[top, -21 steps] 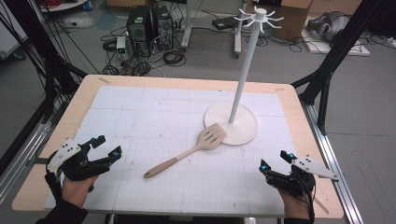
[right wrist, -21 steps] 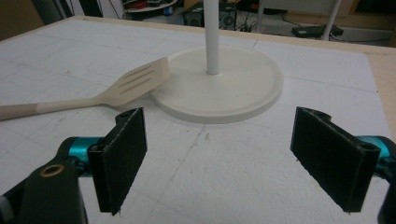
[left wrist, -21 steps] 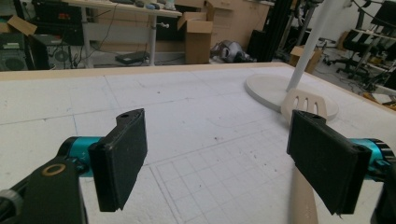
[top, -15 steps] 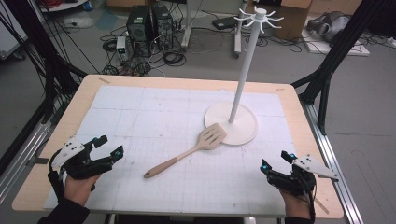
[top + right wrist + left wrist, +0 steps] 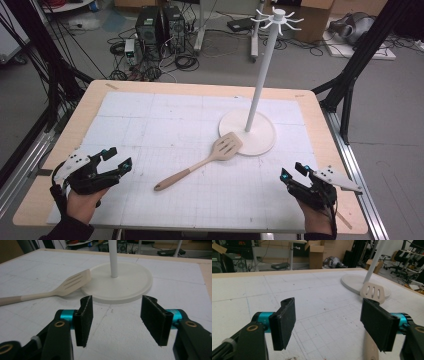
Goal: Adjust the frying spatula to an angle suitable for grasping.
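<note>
On the wooden table a big white grid mat is laid, and everything else is set on it. From the middle of the mat, the tall white hook stand is found at about two o'clock. Its round flat base is sat on the mat, and small hooks are spread out at the top of the pole. No tool is hung on the hooks.

The slotted spatula is laid flat near the middle of the mat. Its wide end is pointed toward two o'clock and looks to be rested against the edge of the base. Its handle is pointed toward eight o'clock.

The left gripper is held at about eight o'clock, near the tip of the handle but apart from it. Its jaws are spread wide, and nothing is held between them. The right gripper is held at about four o'clock, well apart from the spatula. Its jaws are spread wide too, and nothing is gripped.

The job looks hardly begun. The spatula has not been picked up yet. It is likely meant to be lifted and hung on a hook, so the grabbing, the lifting and the hanging are all left to be done.
</note>
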